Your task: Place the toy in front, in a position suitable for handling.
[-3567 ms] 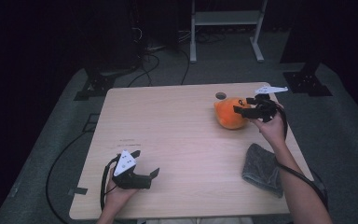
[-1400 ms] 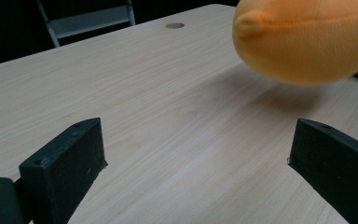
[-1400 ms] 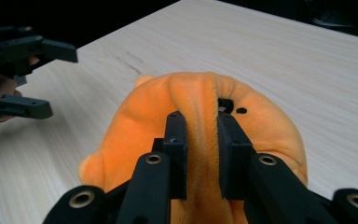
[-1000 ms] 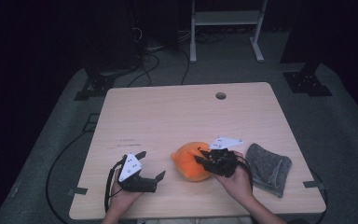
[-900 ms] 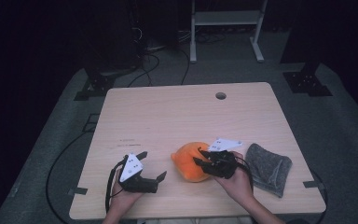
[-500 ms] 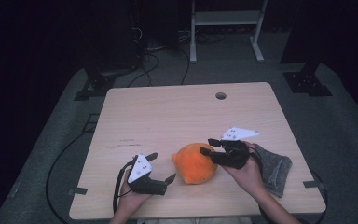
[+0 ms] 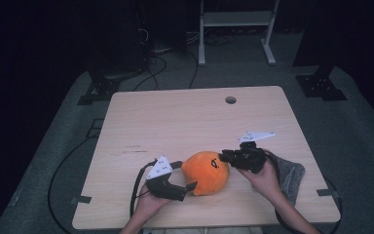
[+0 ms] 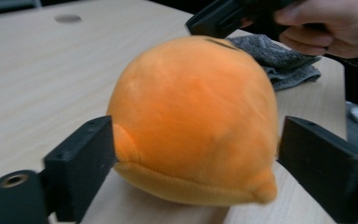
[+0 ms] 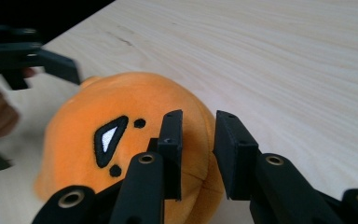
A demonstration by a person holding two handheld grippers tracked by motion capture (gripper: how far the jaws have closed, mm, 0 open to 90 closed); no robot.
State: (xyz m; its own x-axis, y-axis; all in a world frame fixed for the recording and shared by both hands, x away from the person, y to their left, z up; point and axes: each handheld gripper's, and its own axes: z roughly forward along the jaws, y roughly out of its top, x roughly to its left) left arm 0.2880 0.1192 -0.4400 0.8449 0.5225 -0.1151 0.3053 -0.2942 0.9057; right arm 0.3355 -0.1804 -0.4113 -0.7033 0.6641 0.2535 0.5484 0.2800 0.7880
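High view, bottom edge of frame: two forearms come in. Left gripper (image 7: 189, 175) sits lower centre-left, jaws spread wide around the near-left side of the orange plush (image 7: 206, 172). In the left gripper view the plush (image 8: 193, 121) sits between both black jaws, left pad touching or just at the fabric, right pad with a thin gap, so not pinching. Those jaws have just been closing a little, plush between them.

Plush lies on the table (image 7: 175, 122), lower centre of the high view, near the front edge. Round, orange, black-and-white embroidered mark on its right-hand side facing the right gripper.

Right gripper (image 7: 225, 157) is lower centre-right in the high view, tips at the plush's right upper side. In the right gripper view (image 9: 198, 140) its jaws stand narrow, a small gap between them, tips over the plush (image 9: 121, 154) beside the embroidered mark (image 9: 109, 140); no fabric seen clamped between the pads, cannot tell if they touch it. Jaws have just been closing. Left gripper's jaw shows upper left in that view (image 9: 51, 63).

Grey cloth (image 7: 289, 173) lies crumpled lower right of the high view, under and behind the right hand (image 7: 263, 178), just beside the plush; also upper right in the left gripper view (image 8: 279, 63).

Farther back: round hole (image 7: 231, 100) in the tabletop, upper centre. Beyond the table, white frame legs (image 7: 233, 29) at the top of the frame on dark floor.
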